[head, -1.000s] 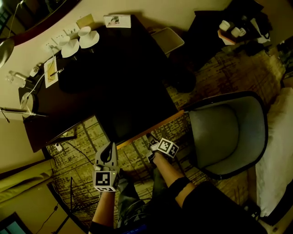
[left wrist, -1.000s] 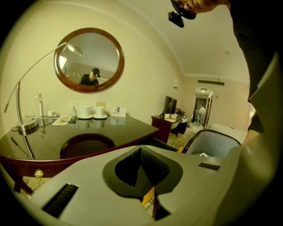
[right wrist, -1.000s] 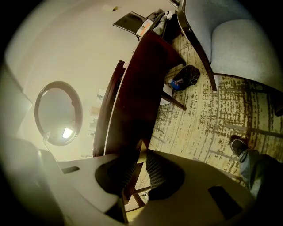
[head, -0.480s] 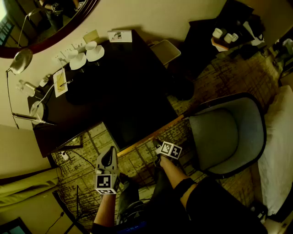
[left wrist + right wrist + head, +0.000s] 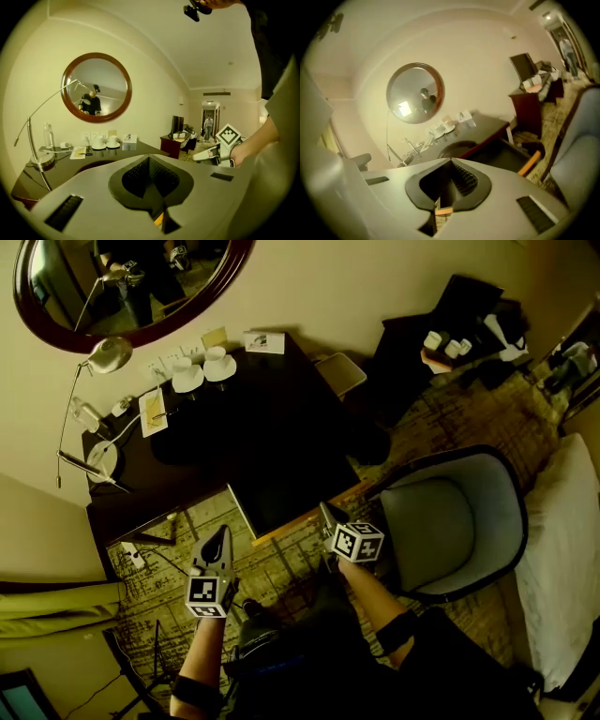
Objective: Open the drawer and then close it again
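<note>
The dark desk has its drawer pulled out toward me, its orange front edge showing. From the right gripper view the drawer is a dark open box with that orange front. My right gripper hovers at the drawer's front edge. Its jaws have just closed and hold nothing. My left gripper hangs left of the drawer over the carpet, shut and empty. From the left gripper view I look over the desk top to the right gripper.
A grey armchair stands right of the drawer. Two cups on saucers, a desk lamp and papers sit at the desk's back, under a round mirror. A dark cabinet is at the back right, a bed far right.
Both grippers have risen. The right one rolled so its marker cube faces up, and moved from below the drawer front to its edge. The head view now takes in the mirror.
</note>
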